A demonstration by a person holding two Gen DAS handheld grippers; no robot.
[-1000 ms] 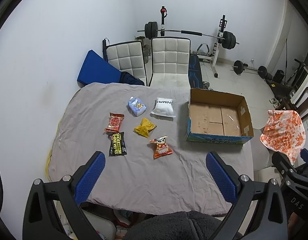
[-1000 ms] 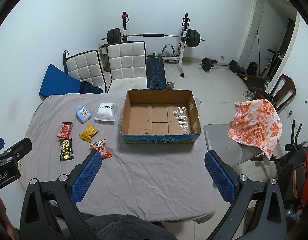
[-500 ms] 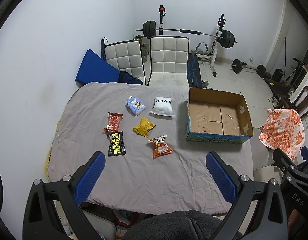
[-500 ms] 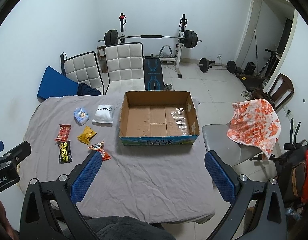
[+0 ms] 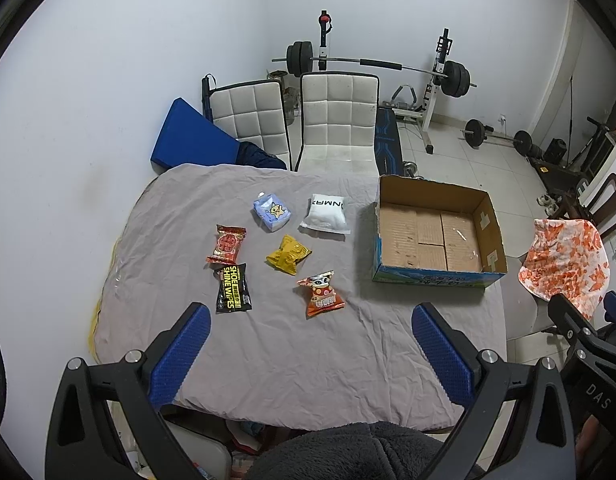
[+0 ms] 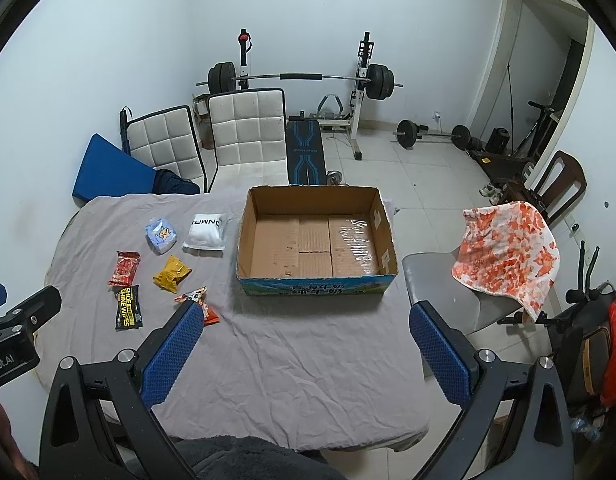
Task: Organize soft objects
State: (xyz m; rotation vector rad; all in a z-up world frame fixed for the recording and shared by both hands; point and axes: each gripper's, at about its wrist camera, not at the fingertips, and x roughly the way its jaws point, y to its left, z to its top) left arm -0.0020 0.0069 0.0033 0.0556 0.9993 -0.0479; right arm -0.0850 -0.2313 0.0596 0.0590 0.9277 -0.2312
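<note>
**A:** what's on the wrinkled grey cloth-covered table (image 5: 292, 344)?

**B:** left to right: red snack packet (image 5: 226, 244), black shoe-wipes pouch (image 5: 232, 293), pale blue tissue pack (image 5: 272, 214), yellow crumpled packet (image 5: 288, 257), orange snack bag (image 5: 322, 298), white pouch (image 5: 326, 213), then an open cardboard box (image 5: 436, 200).

**A:** grippers?

**B:** left gripper (image 5: 310, 334) and right gripper (image 6: 302, 332) hover near the table's front edge, jaws spread wide, holding nothing. Barbell rack (image 6: 304, 80) behind.

On the table (image 5: 268, 352) before me, six packets lie left of the cardboard box (image 5: 436, 280): the star packet (image 5: 273, 216) and lettered pouch (image 5: 326, 214) farthest, the crumpled packet (image 5: 289, 258) mid-cluster, two wrappers (image 5: 226, 244) (image 5: 233, 293) at left, the panda snack (image 5: 321, 294) nearest. Two chairs (image 5: 336, 120) stand behind the table.
</note>
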